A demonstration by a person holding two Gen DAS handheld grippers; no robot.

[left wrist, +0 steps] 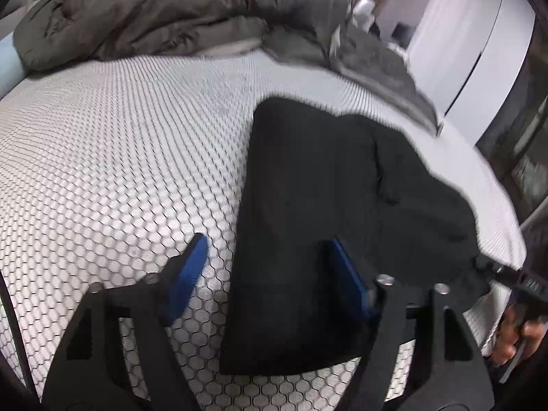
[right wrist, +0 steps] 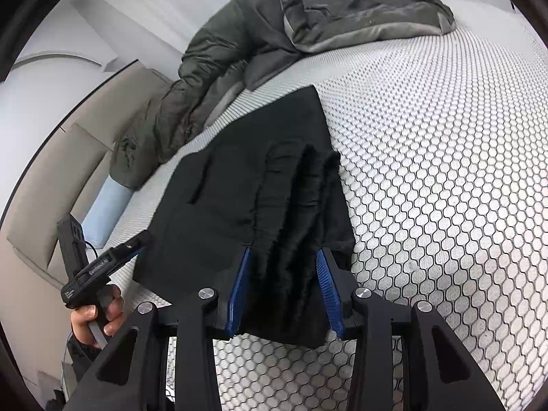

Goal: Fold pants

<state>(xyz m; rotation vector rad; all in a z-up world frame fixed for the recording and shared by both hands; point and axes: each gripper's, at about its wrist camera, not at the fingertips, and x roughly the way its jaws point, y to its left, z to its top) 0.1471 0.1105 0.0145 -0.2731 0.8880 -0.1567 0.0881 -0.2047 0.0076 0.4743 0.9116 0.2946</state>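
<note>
So the black pants (left wrist: pixel 308 212) are lying in a folded stack on the bed (left wrist: pixel 102 157) (white mattress cover with a honeycomb print), close to the bed's near edge. The folded bundle runs from that near edge back toward the middle of the mattress.

The right gripper (right wrist: pixel 282 291) is clamped on the pants: in its own view a thick wad of bunched black fabric sits squeezed between the two blue pads (right wrist: pixel 239 291), and that end looks raised a bit off the mattress. You can see several layers of cloth stacked edge-on right at the grip.

The left gripper (left wrist: pixel 270 274) has its fingers spread wide apart and isn't gripping anything. One blue pad (left wrist: pixel 191 263) is over bare mattress just beside the pants' long edge, the other is over the black fabric, so it straddles that edge (can't tell if it's actually touching the cloth).

At the far end of the bed there's a rumpled olive-grey duvet (left wrist: pixel 144 17), well apart from the pants. A light blue pillow (right wrist: pixel 106 205) peeks out at the bed's side edge under the duvet, by a beige upholstered headboard (right wrist: pixel 58 178).
</note>
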